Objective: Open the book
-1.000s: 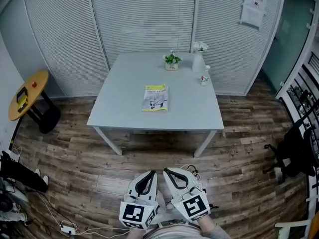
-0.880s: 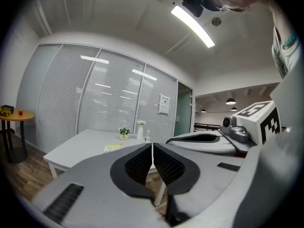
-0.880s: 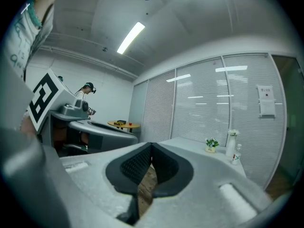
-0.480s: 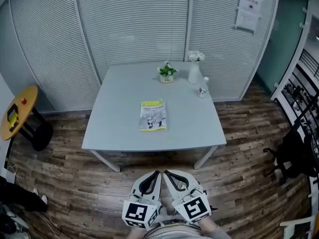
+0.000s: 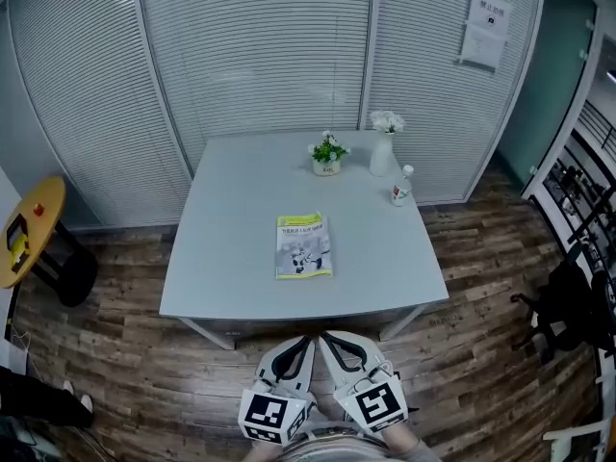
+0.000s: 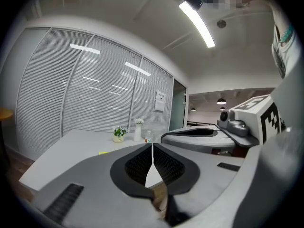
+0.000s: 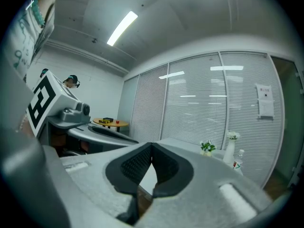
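A closed book with a yellow-and-white cover lies flat near the middle of the grey table. In the left gripper view only a thin yellow edge of the book shows on the table. My left gripper and right gripper are held side by side over the floor, short of the table's near edge and pointing at it. Both are shut with nothing between their jaws. The left gripper and right gripper show their tips touching.
At the table's far side stand a small potted plant, a white vase with flowers and a small bottle. A round yellow side table stands at the left. A dark chair is at the right. Blinds close off the back.
The table and book have come closer and lower in the head view as I walked forward. Both grippers stayed together, shut, in front of me.
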Tool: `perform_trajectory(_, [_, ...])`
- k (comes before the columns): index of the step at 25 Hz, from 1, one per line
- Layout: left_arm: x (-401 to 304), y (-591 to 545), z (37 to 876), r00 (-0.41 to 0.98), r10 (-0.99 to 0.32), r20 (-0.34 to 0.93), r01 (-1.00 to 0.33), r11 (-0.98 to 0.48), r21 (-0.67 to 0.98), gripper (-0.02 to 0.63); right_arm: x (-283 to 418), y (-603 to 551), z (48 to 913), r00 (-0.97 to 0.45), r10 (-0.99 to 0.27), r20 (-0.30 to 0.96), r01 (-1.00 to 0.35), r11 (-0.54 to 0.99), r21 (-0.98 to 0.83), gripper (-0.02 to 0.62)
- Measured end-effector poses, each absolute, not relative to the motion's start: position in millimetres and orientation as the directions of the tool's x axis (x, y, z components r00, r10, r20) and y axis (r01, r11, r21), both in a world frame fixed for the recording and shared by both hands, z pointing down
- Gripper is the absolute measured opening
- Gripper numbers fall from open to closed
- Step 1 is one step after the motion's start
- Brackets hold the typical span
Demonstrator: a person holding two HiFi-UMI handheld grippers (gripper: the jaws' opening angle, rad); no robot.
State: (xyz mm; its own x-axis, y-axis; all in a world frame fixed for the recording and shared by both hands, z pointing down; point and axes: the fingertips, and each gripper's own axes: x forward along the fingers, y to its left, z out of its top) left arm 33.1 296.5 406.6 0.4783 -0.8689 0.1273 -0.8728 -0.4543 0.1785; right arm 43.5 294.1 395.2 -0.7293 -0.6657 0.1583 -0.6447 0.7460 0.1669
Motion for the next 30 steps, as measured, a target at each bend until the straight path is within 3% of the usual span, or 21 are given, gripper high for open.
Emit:
perform_trajectory(10, [6, 271, 412, 0.495, -0.860, 0.127, -0.864, -0.470, 0.184, 0.008, 24, 263, 398, -0.690, -0.705, 0.165, -0.692, 0.709, 0.135, 0.002])
perform_trajectory(30, [-6, 221, 427, 0.456, -0.878, 0.144, -0.885, -0.430, 0.179, 0.008, 12, 211, 413, -0.718, -0.662, 0.217, -0.650, 0.748, 0.132, 0.002])
